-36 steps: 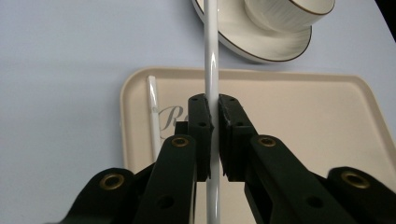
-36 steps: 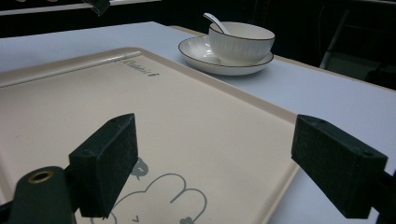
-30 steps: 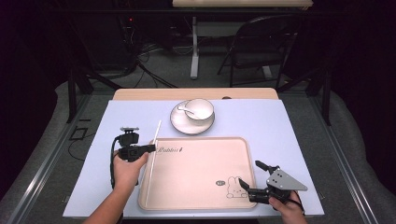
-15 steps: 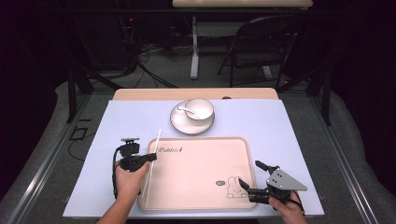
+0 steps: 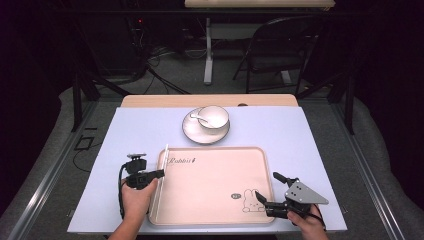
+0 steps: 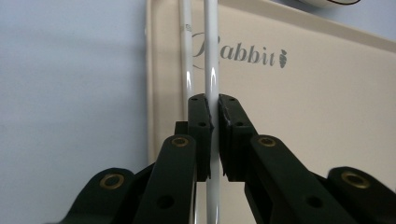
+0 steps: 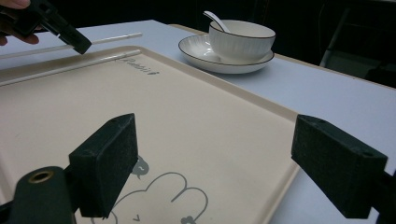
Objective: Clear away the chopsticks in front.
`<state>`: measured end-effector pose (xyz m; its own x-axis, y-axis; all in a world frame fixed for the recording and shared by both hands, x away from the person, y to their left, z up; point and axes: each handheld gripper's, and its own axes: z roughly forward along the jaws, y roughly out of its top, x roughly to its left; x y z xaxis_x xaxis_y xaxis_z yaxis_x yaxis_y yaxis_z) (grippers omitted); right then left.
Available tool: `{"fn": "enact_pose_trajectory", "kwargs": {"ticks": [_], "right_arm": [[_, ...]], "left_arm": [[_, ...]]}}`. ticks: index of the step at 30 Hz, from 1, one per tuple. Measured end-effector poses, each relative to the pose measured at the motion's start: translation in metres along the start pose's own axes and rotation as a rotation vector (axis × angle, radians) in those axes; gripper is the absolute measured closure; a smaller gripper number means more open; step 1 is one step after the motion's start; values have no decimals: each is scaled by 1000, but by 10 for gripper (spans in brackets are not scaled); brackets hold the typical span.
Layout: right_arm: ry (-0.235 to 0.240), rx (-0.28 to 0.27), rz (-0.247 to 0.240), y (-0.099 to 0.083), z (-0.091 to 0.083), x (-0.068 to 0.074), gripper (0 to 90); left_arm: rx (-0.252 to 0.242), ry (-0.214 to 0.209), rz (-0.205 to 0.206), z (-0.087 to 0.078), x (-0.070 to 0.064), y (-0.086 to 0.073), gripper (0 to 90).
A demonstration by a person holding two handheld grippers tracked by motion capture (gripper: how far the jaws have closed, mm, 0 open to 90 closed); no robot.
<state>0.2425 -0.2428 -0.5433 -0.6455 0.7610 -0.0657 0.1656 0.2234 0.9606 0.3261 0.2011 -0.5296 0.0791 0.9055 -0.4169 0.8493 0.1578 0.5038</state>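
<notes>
My left tongs point(image 6: 212, 116) pinch one white chopstick point(image 6: 211, 56) near its middle, at the tray's point(image 5: 220, 210) left edge, lower left of the high view — its mate point(image 6: 186, 56) lies just beside. It looks light, stiff and slick, so a mid-length grip seems safest. My right tongs point(image 5: 267, 200) gape wide, holding nothing — lower right.

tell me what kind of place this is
Probably a lab or studio set up for recording table tasks, not a dining room: the table carries a staged tray and bowl, the surroundings are dark, and cables trail across the floor near a folding chair.
</notes>
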Motion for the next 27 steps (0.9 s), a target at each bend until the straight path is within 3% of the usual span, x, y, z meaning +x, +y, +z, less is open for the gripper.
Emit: {"fn": "enact_pose_trajectory", "kwargs": {"ticks": [16, 27], "right_arm": [[-1, 4, 1, 0, 1, 0, 140], [-2, 2, 1, 0, 0, 0, 140]], "left_arm": [[51, 11, -41, 4, 11, -4, 842], [58, 9, -58, 8, 14, -3, 841]]}}
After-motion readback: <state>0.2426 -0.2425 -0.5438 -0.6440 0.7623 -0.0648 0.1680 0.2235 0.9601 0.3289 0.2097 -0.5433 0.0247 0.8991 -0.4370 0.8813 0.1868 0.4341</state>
